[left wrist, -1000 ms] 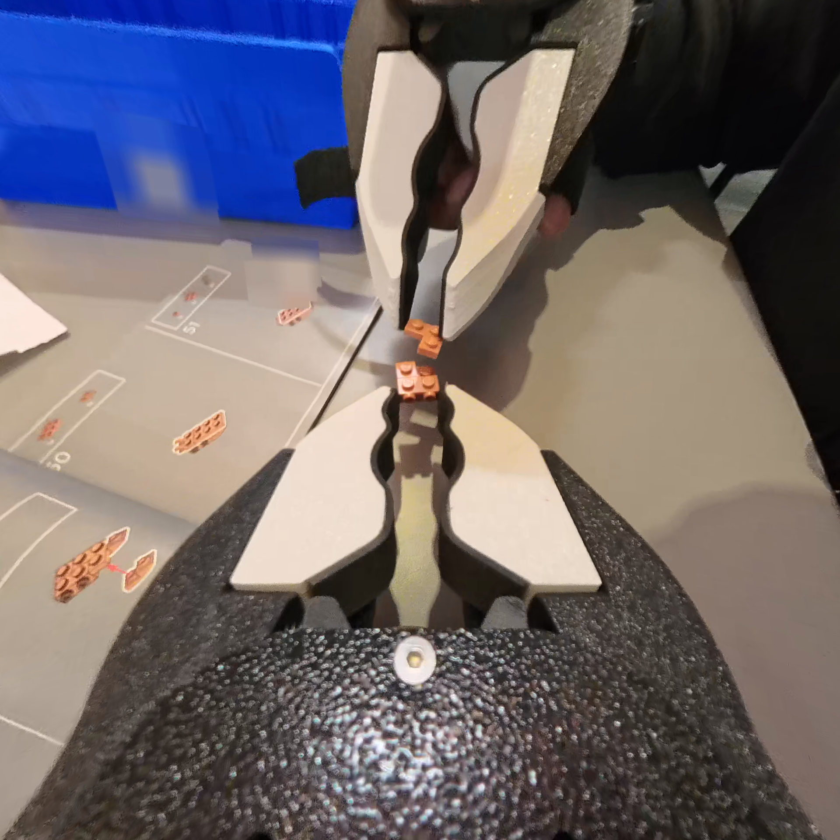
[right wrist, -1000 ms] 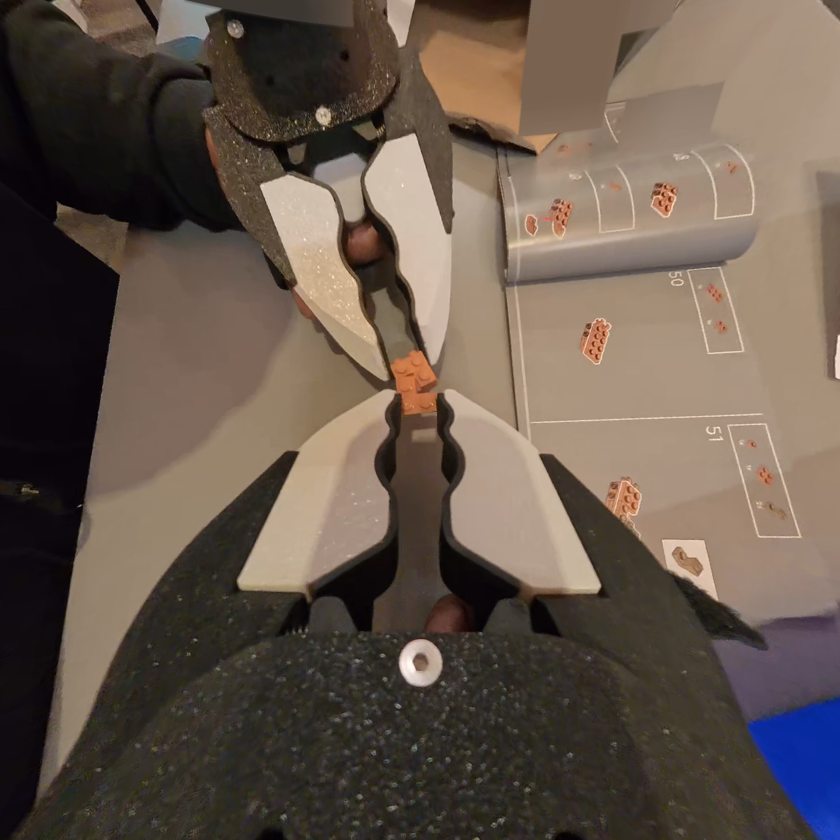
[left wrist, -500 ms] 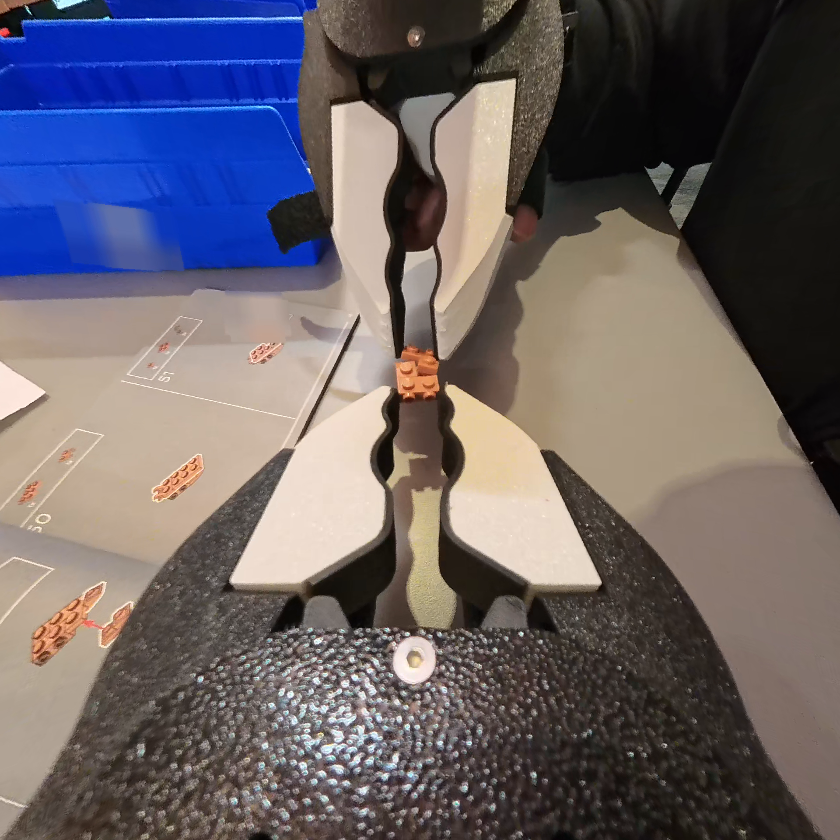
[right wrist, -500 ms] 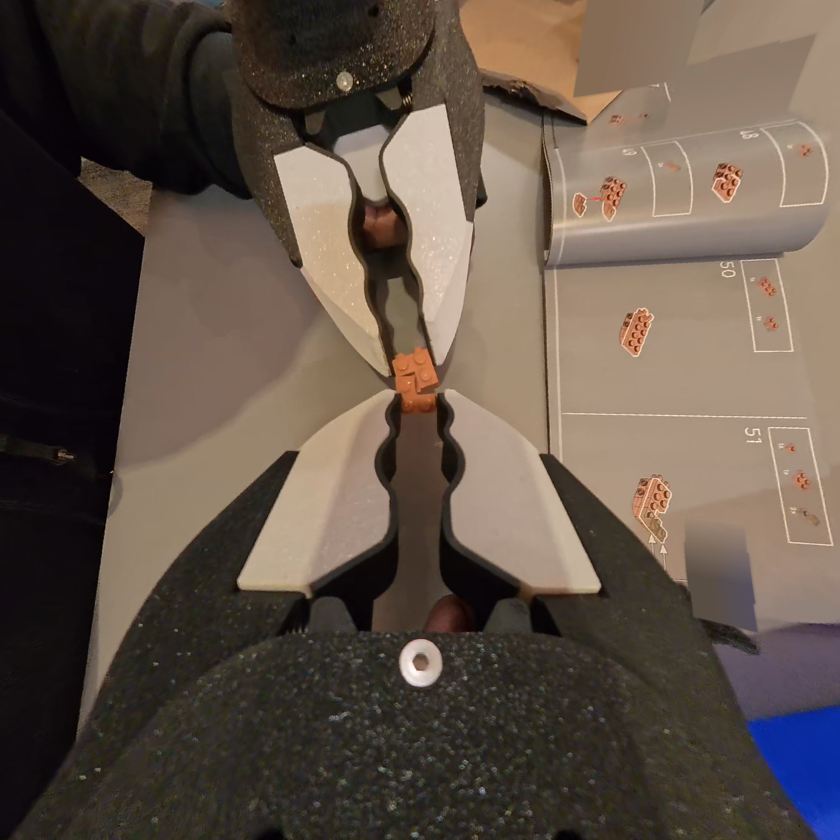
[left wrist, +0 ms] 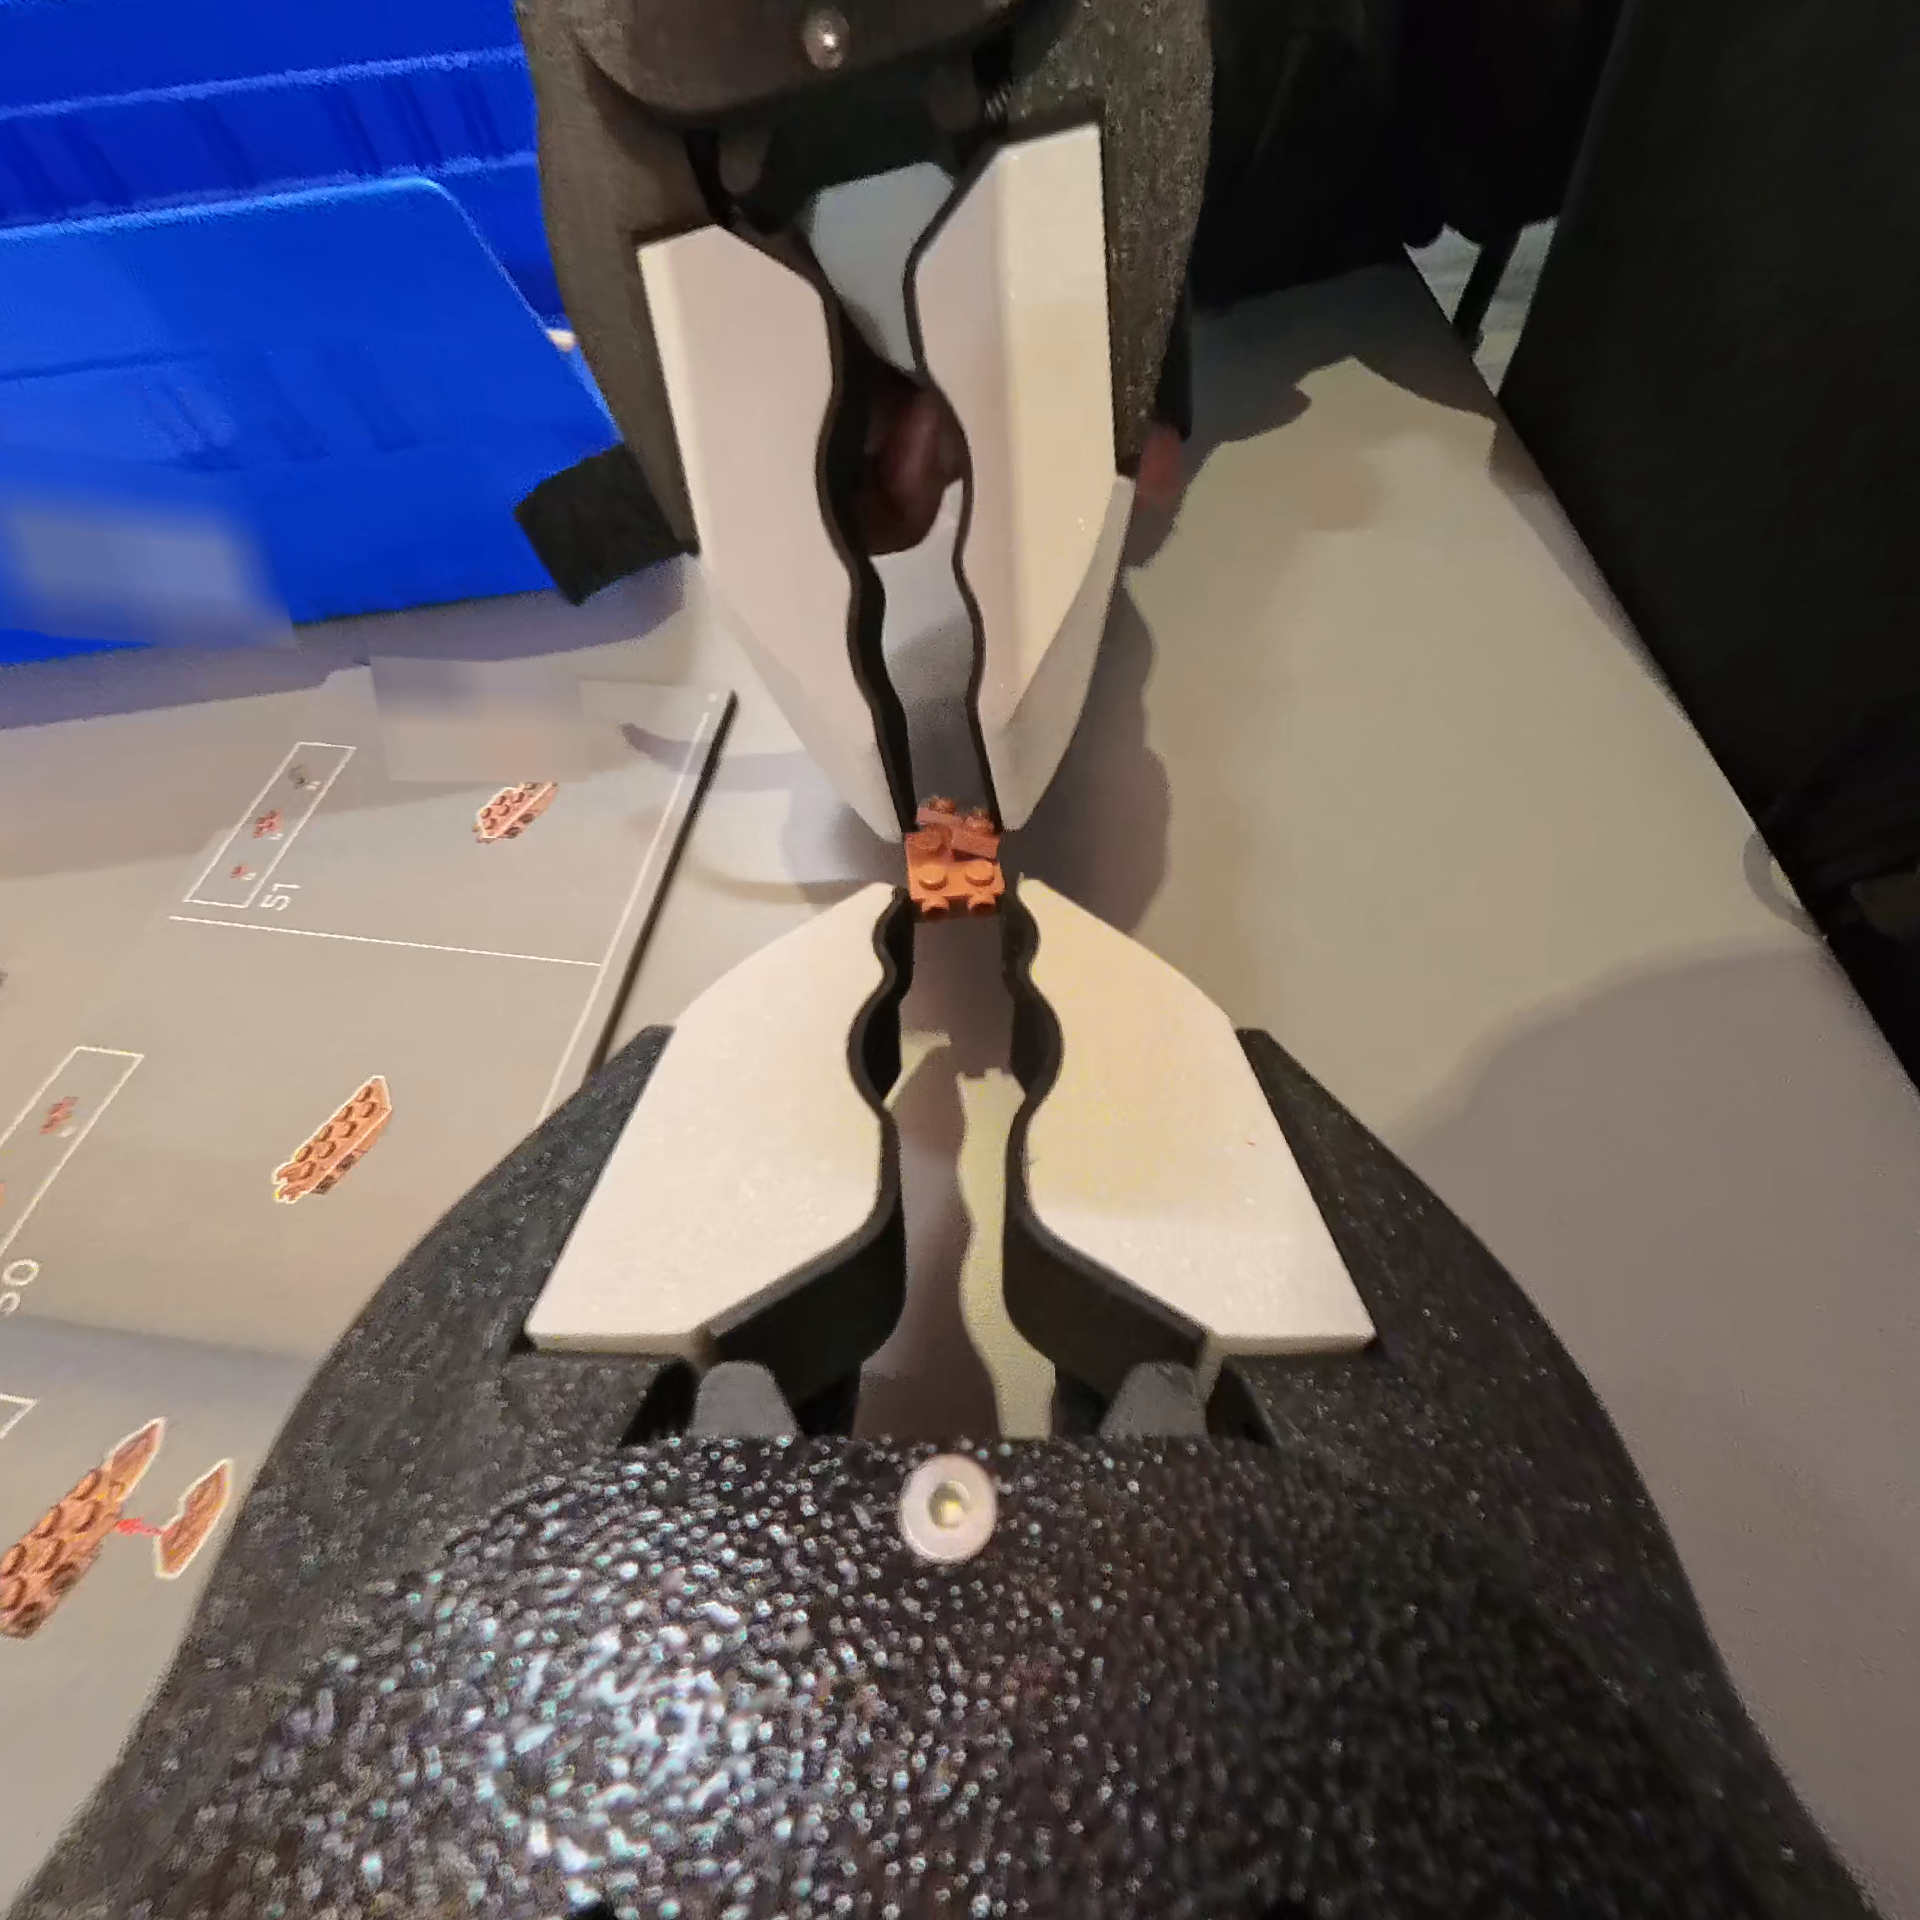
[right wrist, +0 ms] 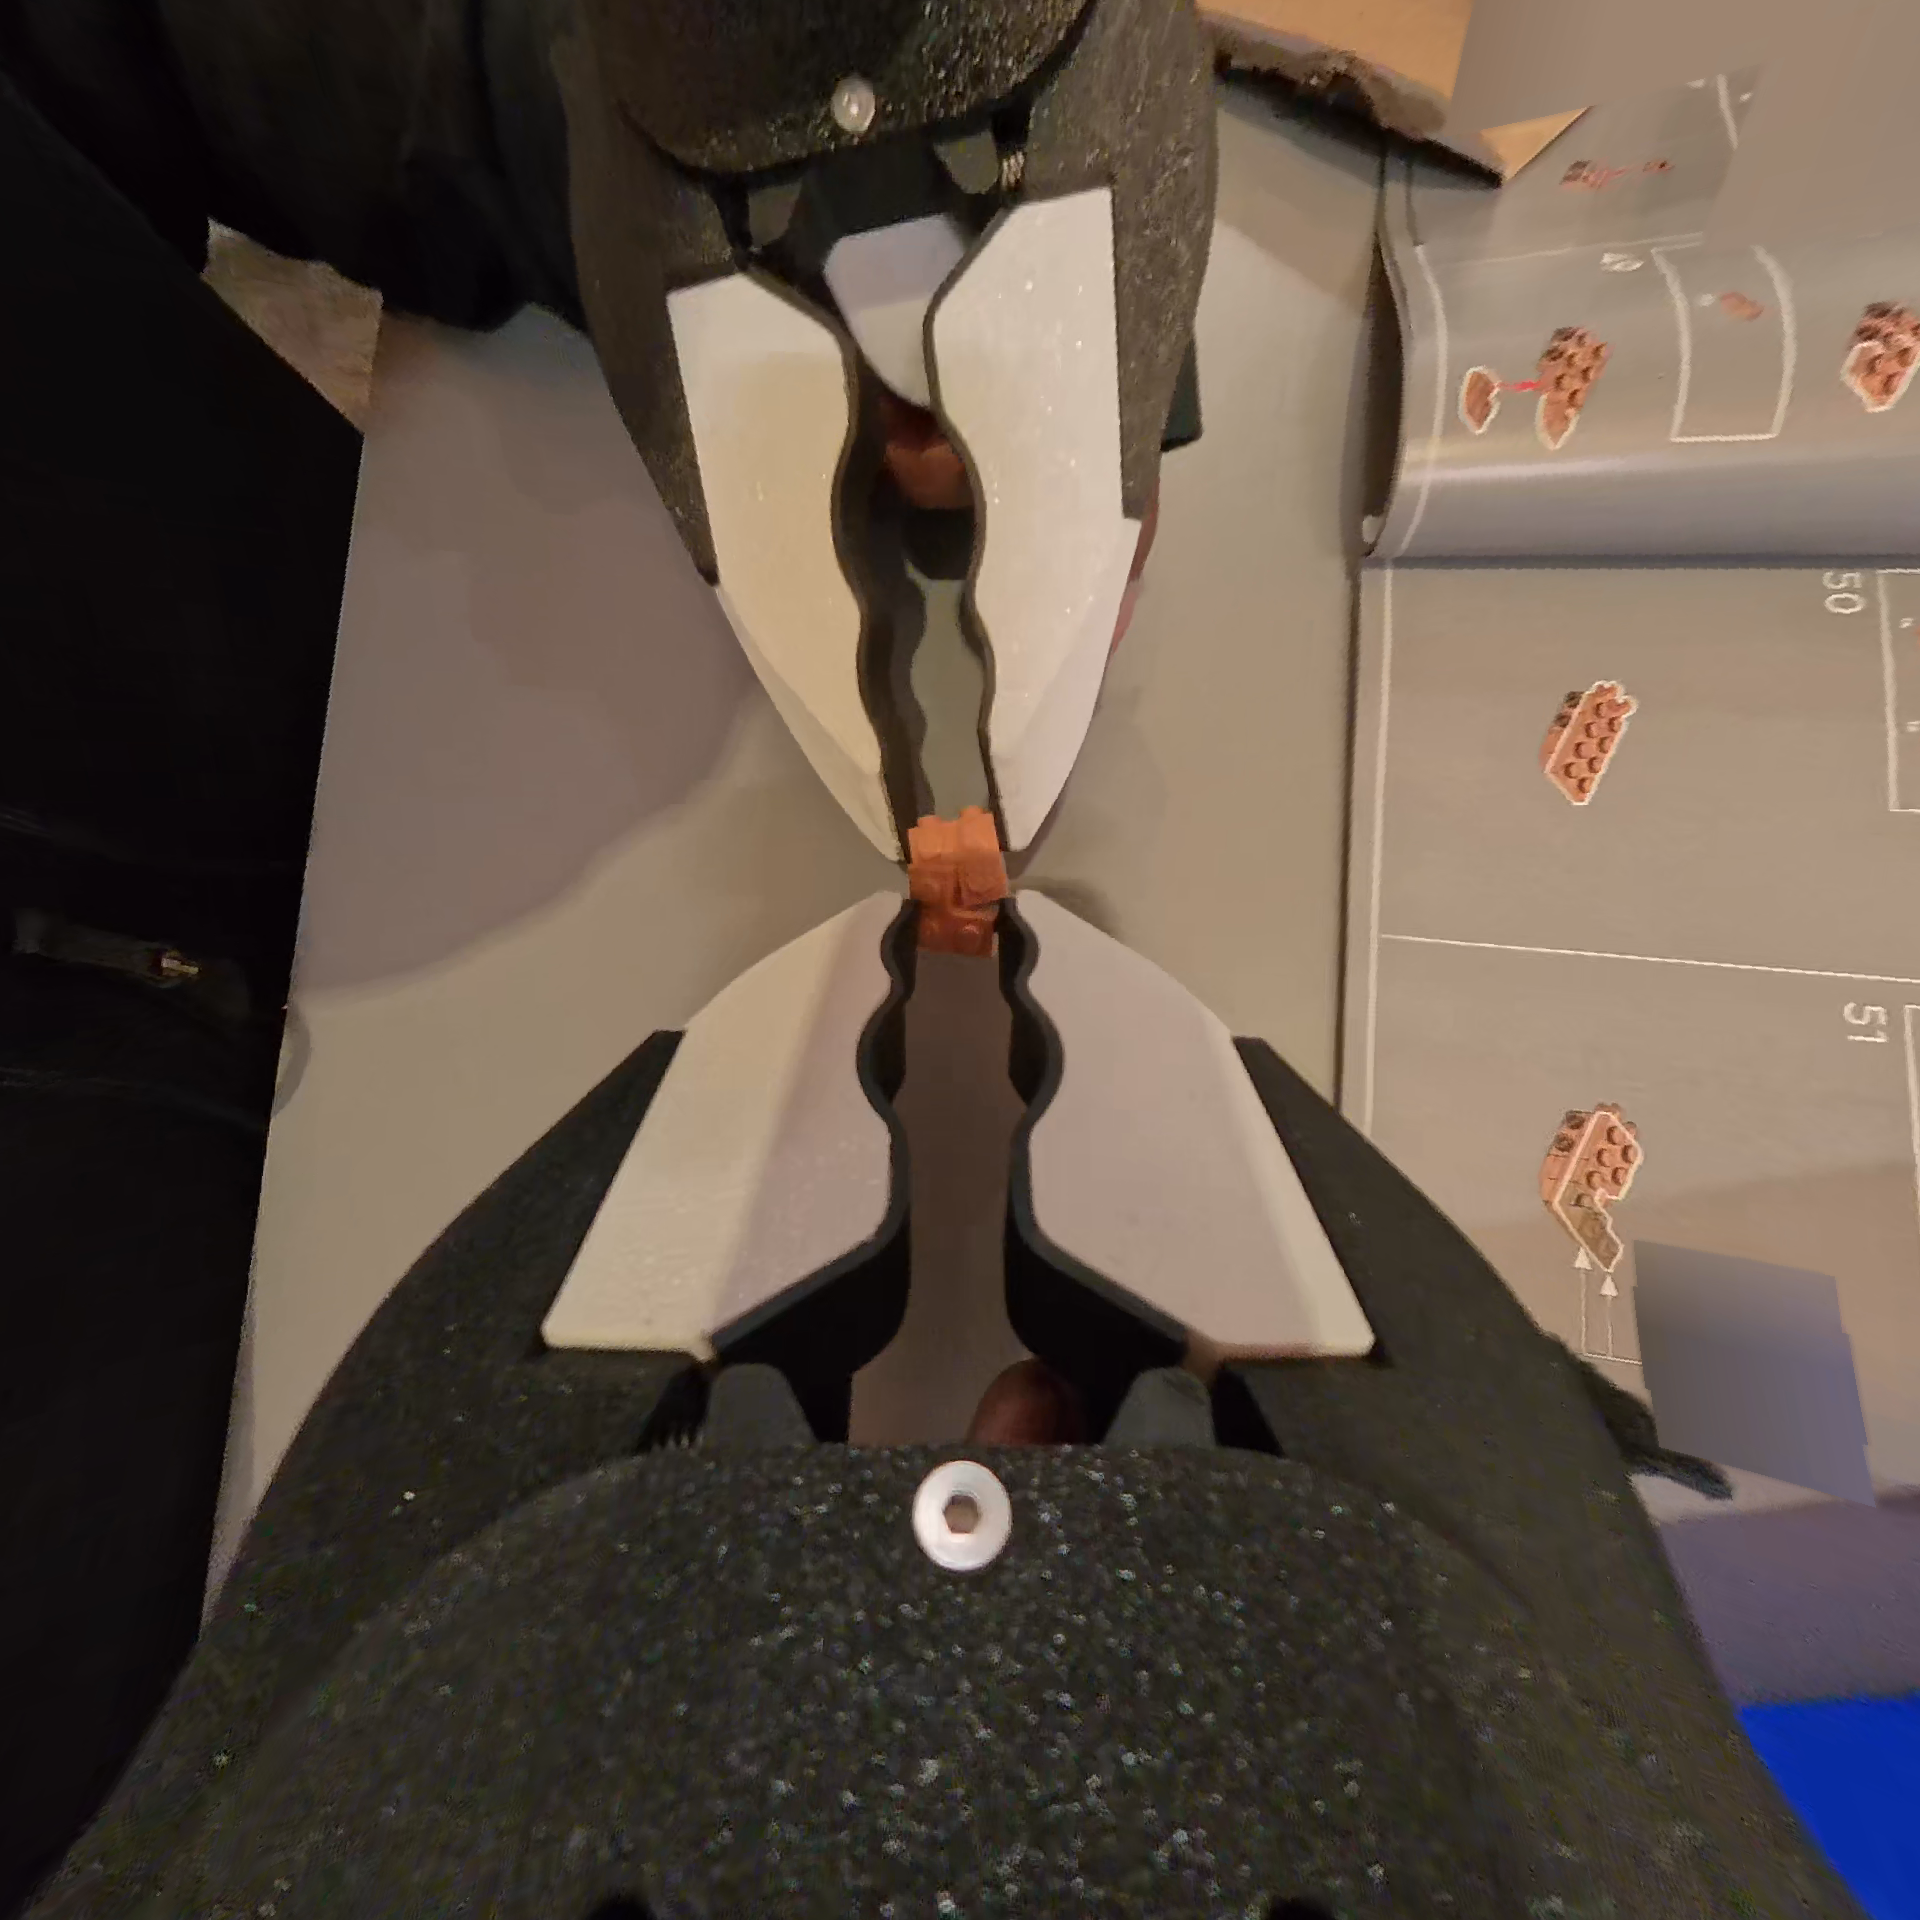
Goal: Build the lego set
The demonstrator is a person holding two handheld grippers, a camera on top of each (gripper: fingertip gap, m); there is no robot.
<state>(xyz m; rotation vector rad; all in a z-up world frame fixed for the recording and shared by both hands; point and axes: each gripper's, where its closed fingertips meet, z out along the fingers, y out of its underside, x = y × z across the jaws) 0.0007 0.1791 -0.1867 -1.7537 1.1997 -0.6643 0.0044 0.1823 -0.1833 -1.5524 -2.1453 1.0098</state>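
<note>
The left gripper (left wrist: 954, 902) is closed on a small orange studded plate (left wrist: 954, 885), its two fingertips pressed against the plate's sides, studs facing up. Facing it tip to tip, the right gripper (right wrist: 954, 930) is clamped on a darker orange-brown brick piece (right wrist: 956, 925), narrowly parted by the piece's width. The two pieces touch, the brown one overlapping the far edge of the orange plate, above the grey surface (left wrist: 1403, 831). An open instruction booklet (left wrist: 312, 987) with printed brick diagrams lies flat on the surface just beside the grippers, one page curling up in the right wrist view. Blue plastic bins (left wrist: 260, 364) stand behind the booklet. A dark sleeve (right wrist: 156, 623) shows beside the surface's edge.
</note>
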